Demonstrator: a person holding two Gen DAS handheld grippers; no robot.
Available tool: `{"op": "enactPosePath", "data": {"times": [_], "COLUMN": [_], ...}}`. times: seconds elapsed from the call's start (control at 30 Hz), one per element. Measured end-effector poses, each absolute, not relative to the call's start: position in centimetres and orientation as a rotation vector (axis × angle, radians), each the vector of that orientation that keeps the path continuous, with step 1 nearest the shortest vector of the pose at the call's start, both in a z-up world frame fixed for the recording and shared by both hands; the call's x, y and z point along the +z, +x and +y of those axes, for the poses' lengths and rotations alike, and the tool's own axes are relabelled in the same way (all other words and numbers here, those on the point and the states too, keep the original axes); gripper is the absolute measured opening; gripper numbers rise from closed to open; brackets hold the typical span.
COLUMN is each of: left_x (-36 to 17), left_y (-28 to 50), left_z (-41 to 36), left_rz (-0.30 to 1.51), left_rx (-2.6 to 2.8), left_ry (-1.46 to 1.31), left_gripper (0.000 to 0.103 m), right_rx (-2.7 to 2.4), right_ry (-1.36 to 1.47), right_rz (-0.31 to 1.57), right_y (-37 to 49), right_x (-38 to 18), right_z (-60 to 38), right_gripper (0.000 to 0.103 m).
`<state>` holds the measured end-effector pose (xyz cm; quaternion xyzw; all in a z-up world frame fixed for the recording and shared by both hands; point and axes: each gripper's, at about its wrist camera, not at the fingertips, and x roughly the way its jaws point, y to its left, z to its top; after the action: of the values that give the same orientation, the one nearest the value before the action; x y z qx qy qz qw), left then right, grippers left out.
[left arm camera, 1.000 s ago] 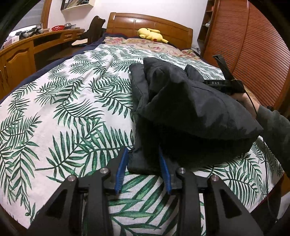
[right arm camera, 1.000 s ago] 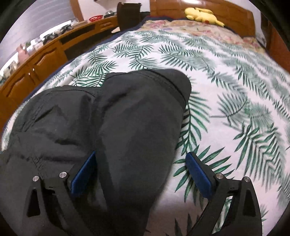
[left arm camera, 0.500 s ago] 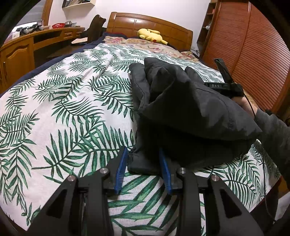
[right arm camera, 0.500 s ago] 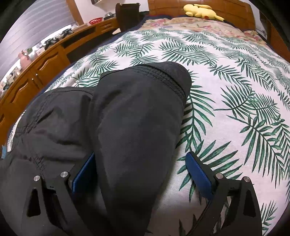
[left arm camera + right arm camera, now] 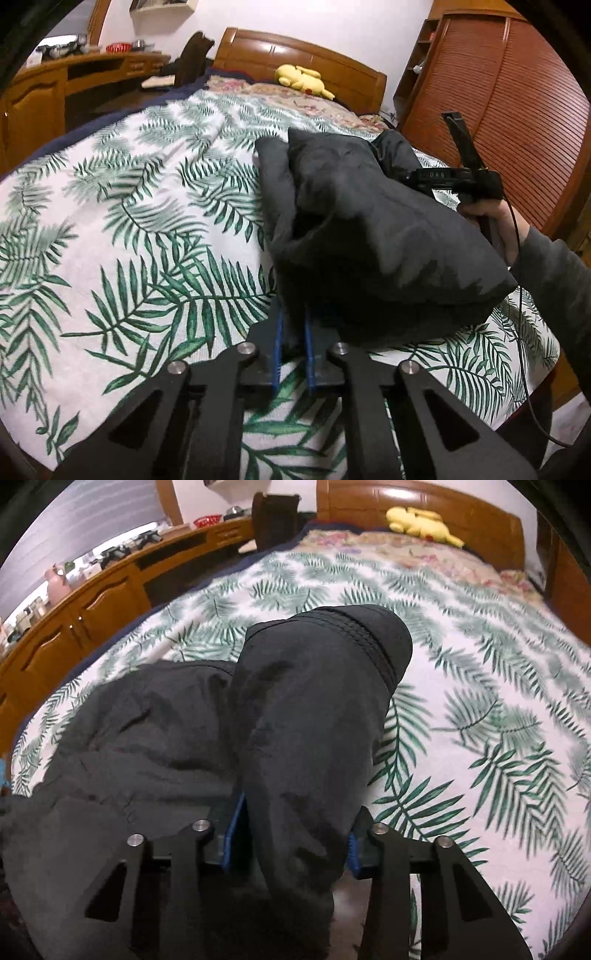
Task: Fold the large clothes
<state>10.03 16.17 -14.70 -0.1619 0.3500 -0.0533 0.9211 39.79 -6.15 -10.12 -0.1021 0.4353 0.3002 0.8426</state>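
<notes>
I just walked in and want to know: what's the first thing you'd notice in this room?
The big dark jacket lying bunched up in the middle of the leafy bedspread. The left gripper pinches its near edge, and the right gripper is closing its jaws around a sleeve. Far back, a yellow plush toy rests by the wooden headboard.

You have a bed [image 5: 110, 206] covered by a white spread printed with green palm fronds; a bunched black garment [image 5: 369, 236] lies on it right of centre; a yellow plush toy [image 5: 301, 79] rests at the top, against the wooden headboard [image 5: 295, 51].
</notes>
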Motion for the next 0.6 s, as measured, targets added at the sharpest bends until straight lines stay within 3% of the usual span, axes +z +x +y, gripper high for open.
{"op": "enactPosePath", "data": {"times": [0.1, 0.37, 0.6], "left_x": [-13.5, -9.4, -6.8], "left_y": [9.1, 7.1, 3.6], "left_z": [16.3, 18.8, 27.8], "left_rz": [0.679, 0.602, 0.585], "left_rx": [-0.112, -0.094, 0.039], "left_ry": [-0.333, -0.288, -0.25], "left_gripper": [0.006, 0.004, 0.004], "right_rx": [0.631, 0.658, 0.743], "right_ry": [-0.224, -0.276, -0.323], "right_rz": [0.861, 0.782, 0.748], "right_y": [38.6, 35.5, 32.9], "right_x": [-8.4, -4.9, -3.8], "right_z": [-5.5, -1.2, 6.9], "right_gripper": [0.026, 0.022, 0.021]}}
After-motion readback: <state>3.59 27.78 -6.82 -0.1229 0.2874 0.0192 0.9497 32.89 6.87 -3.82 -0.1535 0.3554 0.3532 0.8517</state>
